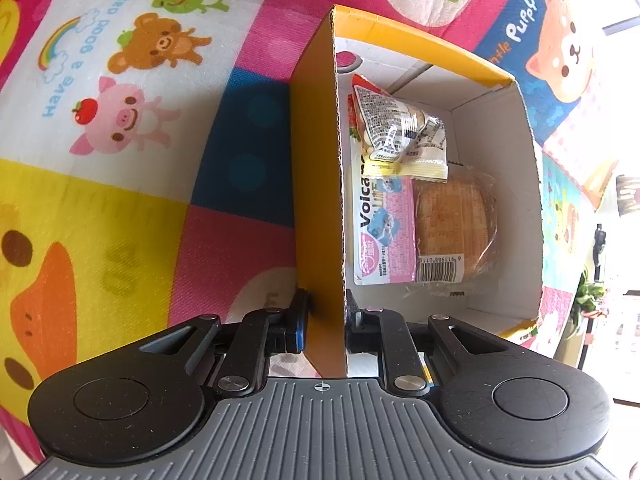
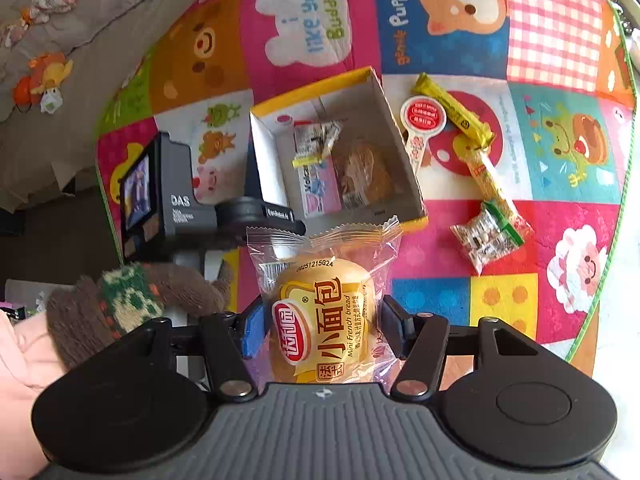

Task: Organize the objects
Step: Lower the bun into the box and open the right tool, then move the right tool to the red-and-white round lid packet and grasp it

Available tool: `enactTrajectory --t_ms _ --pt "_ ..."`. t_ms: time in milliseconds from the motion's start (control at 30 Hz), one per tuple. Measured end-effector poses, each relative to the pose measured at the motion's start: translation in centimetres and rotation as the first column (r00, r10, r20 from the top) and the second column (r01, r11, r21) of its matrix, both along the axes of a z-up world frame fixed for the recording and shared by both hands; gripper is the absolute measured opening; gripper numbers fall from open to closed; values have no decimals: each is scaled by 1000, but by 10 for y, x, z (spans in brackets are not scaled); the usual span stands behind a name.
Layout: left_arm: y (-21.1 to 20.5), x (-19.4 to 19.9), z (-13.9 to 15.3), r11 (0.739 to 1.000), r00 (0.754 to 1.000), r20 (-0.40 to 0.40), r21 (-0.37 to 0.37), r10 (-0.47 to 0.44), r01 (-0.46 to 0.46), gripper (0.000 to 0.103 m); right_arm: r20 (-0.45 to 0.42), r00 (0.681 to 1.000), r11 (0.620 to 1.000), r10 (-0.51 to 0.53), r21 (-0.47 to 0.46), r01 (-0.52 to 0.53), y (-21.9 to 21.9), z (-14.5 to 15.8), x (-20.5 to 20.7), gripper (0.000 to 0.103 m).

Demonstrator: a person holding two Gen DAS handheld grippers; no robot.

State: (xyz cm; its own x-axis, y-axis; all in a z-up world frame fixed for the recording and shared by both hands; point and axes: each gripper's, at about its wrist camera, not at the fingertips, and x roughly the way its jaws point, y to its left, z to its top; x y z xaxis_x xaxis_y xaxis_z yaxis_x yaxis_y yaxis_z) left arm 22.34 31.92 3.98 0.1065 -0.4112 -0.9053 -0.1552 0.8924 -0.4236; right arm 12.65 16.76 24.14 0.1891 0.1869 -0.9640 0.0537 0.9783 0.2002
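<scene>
Cartoon patchwork mat (image 2: 440, 240), left tongs (image 1: 325, 320) clamping box wall (image 1: 320, 200), right tongs (image 2: 322, 328) gripping bread packet (image 2: 324, 320), perhaps bedding (image 2: 80, 20) behind.

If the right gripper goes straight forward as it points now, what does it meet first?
Probably the near wall of the yellow cardboard box, reached first by the Mini French bread packet that the right gripper holds; depth is unclear.

The cardboard box (image 2: 394, 128) is yellow outside, white inside. Beneath it, the play mat (image 2: 440, 240) shows bright patchwork squares with cartoon animals. Right of the box lies a yellow snack stick (image 2: 452, 110).
</scene>
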Motion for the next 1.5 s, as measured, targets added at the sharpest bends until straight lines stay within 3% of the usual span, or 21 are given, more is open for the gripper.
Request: enactTrajectory --t_ms 200,433,600,800,1000,1133,1200,1233,1333,1500 --pt "0 0 1 1000 1000 -1 0 -2 2 19 96 995 1000 -2 13 1 9 13 24 58" --pt "4 -1 1 1000 1000 -7 0 -3 3 19 125 991 997 -40 68 32 8 11 39 62" --pt "3 -2 2 1000 1000 -10 9 -5 5 20 131 987 991 -90 114 75 -16 13 34 63" --pt "-4 1 5 999 1000 -15 42 -15 15 18 115 976 980 -188 92 178 -75 9 16 70" --pt "-15 -1 9 995 999 -35 95 -33 37 16 62 972 974 -226 -16 228 -132 -17 -21 74" --pt "-21 -8 11 989 997 -48 132 -60 66 14 69 989 978 -134 -154 143 -147 -34 -41 76" --pt "-22 -13 12 987 997 -61 147 -56 64 13 68 996 972 -57 -226 71 -149 -46 -49 86" --pt "-22 -14 12 986 996 -71 156 -51 62 12 51 998 967 -35 -250 47 -152 -55 -53 86" --pt "-27 -17 18 983 995 -82 169 -56 69 11 -6 995 965 -98 -245 93 -173 -80 -61 86" --pt "-28 -16 26 979 994 -89 188 -61 77 11 -8 968 958 -250 -150 246 -206 -96 -61 86"
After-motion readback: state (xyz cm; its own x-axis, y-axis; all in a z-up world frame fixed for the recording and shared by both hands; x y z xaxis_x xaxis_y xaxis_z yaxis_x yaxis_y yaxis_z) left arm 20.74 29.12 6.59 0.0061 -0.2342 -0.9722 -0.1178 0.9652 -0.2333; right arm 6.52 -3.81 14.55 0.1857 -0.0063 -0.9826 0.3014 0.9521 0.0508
